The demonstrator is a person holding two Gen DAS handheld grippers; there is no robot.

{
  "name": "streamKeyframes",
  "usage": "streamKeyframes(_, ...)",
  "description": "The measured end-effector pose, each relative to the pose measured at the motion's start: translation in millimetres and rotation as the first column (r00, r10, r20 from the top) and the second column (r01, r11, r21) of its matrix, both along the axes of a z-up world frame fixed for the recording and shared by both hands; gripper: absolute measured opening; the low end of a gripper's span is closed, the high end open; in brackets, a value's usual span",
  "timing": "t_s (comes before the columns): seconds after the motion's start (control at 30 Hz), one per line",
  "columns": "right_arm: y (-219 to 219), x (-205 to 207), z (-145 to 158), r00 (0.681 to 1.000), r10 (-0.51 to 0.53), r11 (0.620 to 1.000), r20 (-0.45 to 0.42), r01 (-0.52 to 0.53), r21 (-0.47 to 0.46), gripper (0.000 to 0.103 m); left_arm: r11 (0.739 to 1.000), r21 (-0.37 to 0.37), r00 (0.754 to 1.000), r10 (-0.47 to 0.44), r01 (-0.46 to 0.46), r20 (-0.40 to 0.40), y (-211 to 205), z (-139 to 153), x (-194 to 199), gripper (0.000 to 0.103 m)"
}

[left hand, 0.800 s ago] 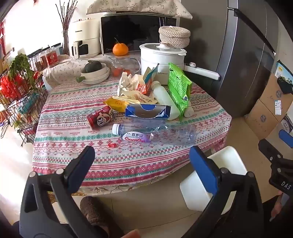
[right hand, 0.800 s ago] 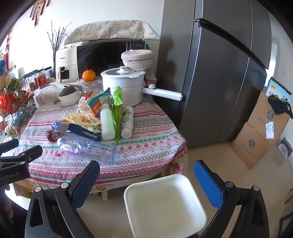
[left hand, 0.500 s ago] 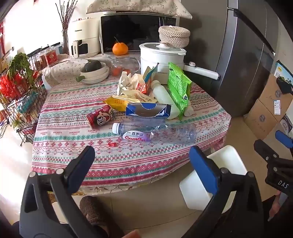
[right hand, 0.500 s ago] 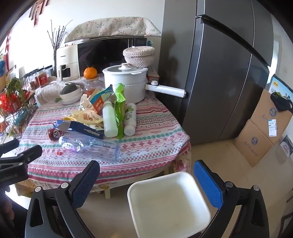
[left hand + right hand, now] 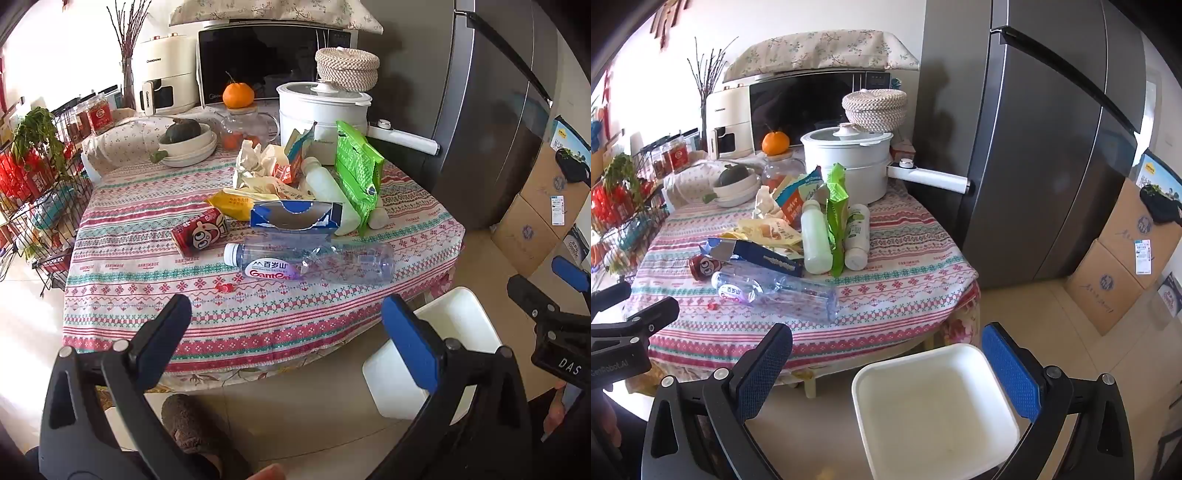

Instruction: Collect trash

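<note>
Trash lies on the patterned tablecloth (image 5: 122,295): a clear plastic bottle (image 5: 314,262) on its side, a red drink carton (image 5: 201,230), a torn blue box (image 5: 295,216), a white bottle (image 5: 325,188), a green wrapper (image 5: 356,177) and crumpled paper (image 5: 255,162). The clear bottle also shows in the right wrist view (image 5: 775,291). A white bin (image 5: 934,406) stands on the floor beside the table, and shows in the left wrist view (image 5: 454,325). My left gripper (image 5: 288,332) is open and empty short of the table's near edge. My right gripper (image 5: 886,362) is open and empty above the bin.
A white pot (image 5: 321,110) with a long handle, a microwave (image 5: 269,59), an orange (image 5: 238,94) and stacked bowls (image 5: 188,146) stand at the back. A grey fridge (image 5: 1052,147) is right of the table, cardboard boxes (image 5: 1123,258) further right, a wire rack (image 5: 33,206) at left.
Both grippers have drifted slightly toward the table; the table and bin look a little nearer. Both stay open and empty. No trash has moved.
</note>
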State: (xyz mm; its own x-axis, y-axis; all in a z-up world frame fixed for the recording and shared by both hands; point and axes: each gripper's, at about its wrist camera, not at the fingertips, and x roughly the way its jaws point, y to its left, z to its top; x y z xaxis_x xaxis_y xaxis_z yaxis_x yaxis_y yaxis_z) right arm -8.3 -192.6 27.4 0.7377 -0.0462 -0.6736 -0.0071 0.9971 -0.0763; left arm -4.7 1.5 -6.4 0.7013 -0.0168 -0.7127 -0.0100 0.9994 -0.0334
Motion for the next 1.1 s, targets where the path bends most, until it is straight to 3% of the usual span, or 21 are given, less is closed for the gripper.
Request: streamKeyframes(1.1, -0.1, 0.0, -2.5, 1.000, -0.002, 1.000, -0.001, 0.002, 0.008, 0.103, 1.000, 0.000, 1.000, 0.000, 0.000, -0.010, -3.4, 1.4, 1.6, 0.102)
